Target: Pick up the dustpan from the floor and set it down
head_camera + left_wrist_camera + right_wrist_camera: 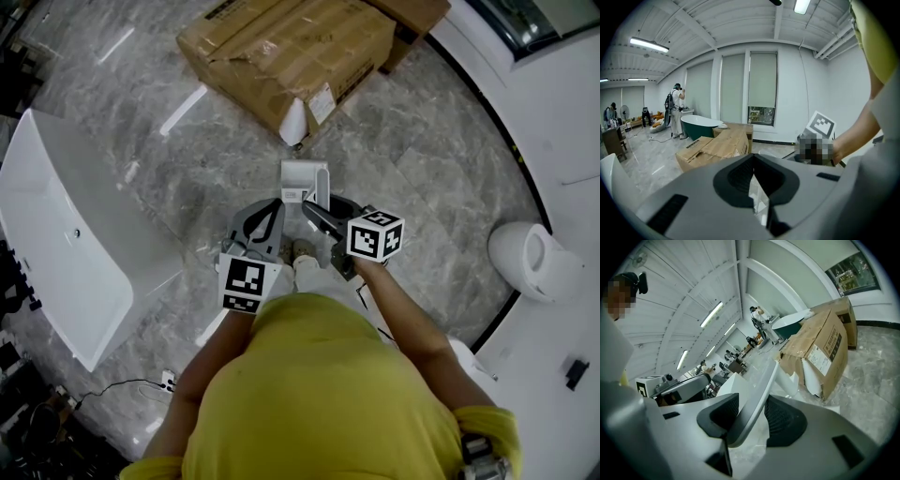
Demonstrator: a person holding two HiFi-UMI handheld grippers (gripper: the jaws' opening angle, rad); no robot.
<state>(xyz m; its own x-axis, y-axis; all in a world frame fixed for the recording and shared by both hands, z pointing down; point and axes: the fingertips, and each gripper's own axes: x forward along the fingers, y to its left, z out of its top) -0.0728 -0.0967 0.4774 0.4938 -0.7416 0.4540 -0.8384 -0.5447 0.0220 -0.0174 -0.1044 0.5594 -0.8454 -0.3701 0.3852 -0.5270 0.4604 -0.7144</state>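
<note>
The white dustpan (305, 178) is just ahead of my feet, over the grey marble floor; I cannot tell if it touches the floor. Its long white handle (757, 392) runs up between the black pads of my right gripper (751, 405), which is shut on it. In the head view the right gripper (310, 208) reaches the dustpan from below. My left gripper (278, 204) hangs just left of it, its fingertips together with nothing held. In the left gripper view those jaws (753, 157) meet at the tip.
A large torn cardboard box (291, 52) lies just beyond the dustpan. A white bathtub (66, 234) stands at the left, a white toilet (534, 262) at the right by the wall. A cable with a plug (164, 380) lies at lower left. People (675, 108) stand far off.
</note>
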